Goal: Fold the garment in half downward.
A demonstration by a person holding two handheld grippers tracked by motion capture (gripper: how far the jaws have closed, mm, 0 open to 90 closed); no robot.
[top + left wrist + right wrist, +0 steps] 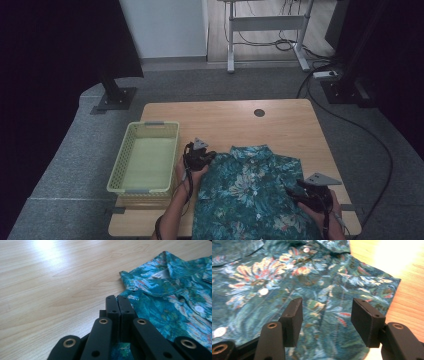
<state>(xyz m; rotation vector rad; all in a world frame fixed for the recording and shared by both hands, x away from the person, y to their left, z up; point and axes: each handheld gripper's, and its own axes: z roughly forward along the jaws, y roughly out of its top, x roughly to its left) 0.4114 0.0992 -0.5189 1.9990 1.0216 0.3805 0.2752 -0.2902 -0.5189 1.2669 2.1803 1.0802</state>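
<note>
On the table, left tool (117, 300) pinched on floral shirt (250, 195) edge, right tool (325, 320) wide open above it

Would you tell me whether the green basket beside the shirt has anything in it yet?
Empty: the high view shows the green basket's bare floor, while the shirt lies outside on the table.

Grey carpet (75, 150); white wall (165, 27)

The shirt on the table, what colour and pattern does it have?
The shirt is teal with a floral print in pale and reddish tones, clearest in the right gripper view.
</note>
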